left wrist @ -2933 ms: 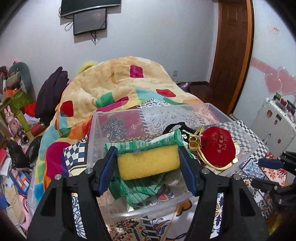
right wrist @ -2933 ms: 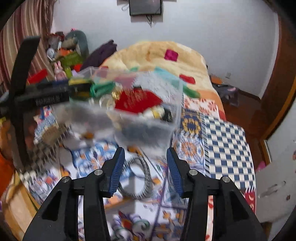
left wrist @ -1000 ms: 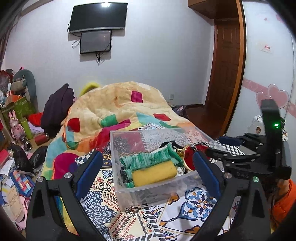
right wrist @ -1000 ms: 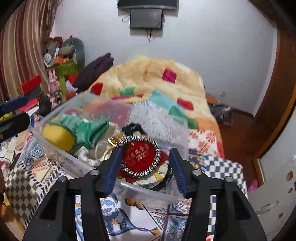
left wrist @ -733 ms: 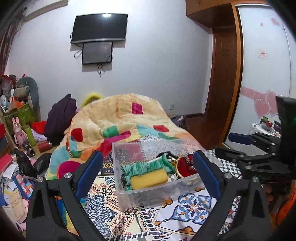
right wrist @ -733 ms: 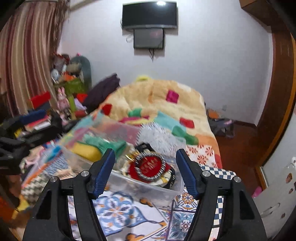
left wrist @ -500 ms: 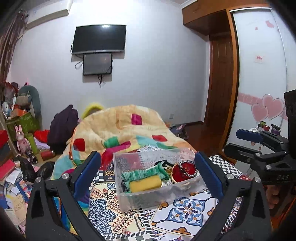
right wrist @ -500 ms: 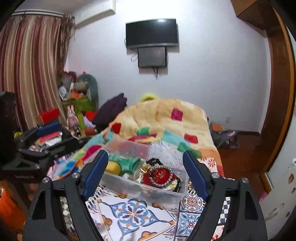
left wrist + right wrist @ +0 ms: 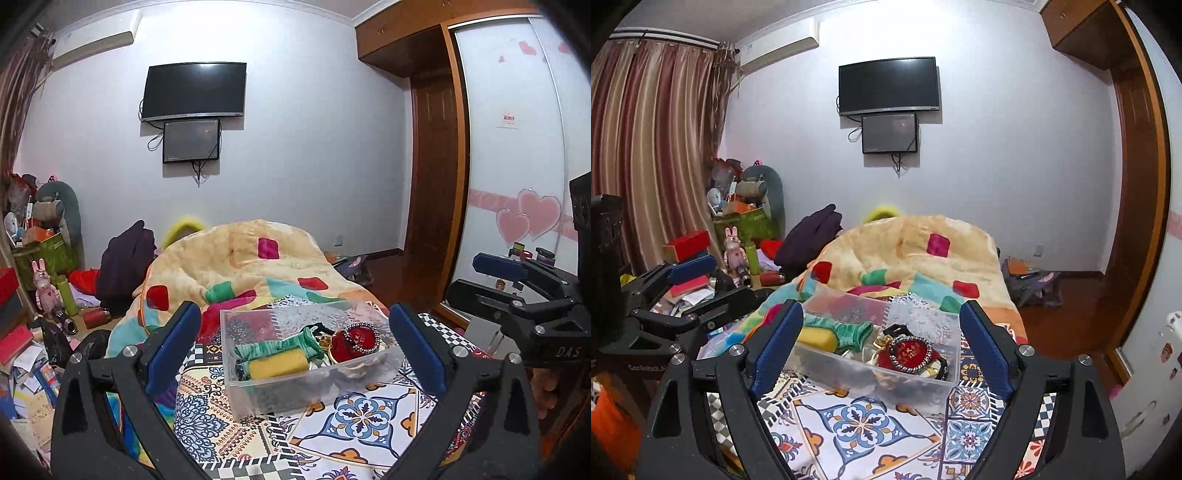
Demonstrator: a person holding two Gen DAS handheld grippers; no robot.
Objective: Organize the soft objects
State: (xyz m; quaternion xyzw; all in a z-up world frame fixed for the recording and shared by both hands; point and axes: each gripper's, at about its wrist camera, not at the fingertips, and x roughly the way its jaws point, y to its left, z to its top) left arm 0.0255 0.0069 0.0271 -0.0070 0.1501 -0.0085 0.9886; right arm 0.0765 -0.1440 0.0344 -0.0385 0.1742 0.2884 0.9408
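Observation:
A clear plastic bin (image 9: 258, 395) sits on the patterned bedspread; it also shows in the right wrist view (image 9: 879, 380). In it lie a yellow sponge (image 9: 277, 363), a green knit cloth (image 9: 273, 347) and a red round pouch with a beaded ring (image 9: 356, 341). The sponge (image 9: 816, 338), cloth (image 9: 851, 330) and pouch (image 9: 909, 353) show in the right wrist view too. My left gripper (image 9: 295, 350) is open and empty, held back from the bin. My right gripper (image 9: 882, 350) is open and empty, also back from the bin.
A rumpled quilt with coloured patches (image 9: 255, 266) lies behind the bin. Cluttered boxes and toys (image 9: 40, 280) stand at the left. A wooden door (image 9: 432, 192) and a wardrobe with heart stickers (image 9: 528, 218) are at the right. A TV (image 9: 888, 85) hangs on the far wall.
The left gripper let go of the yellow sponge in the bin and opened wide. The right gripper opened too. Both pulled up and back from the bin.

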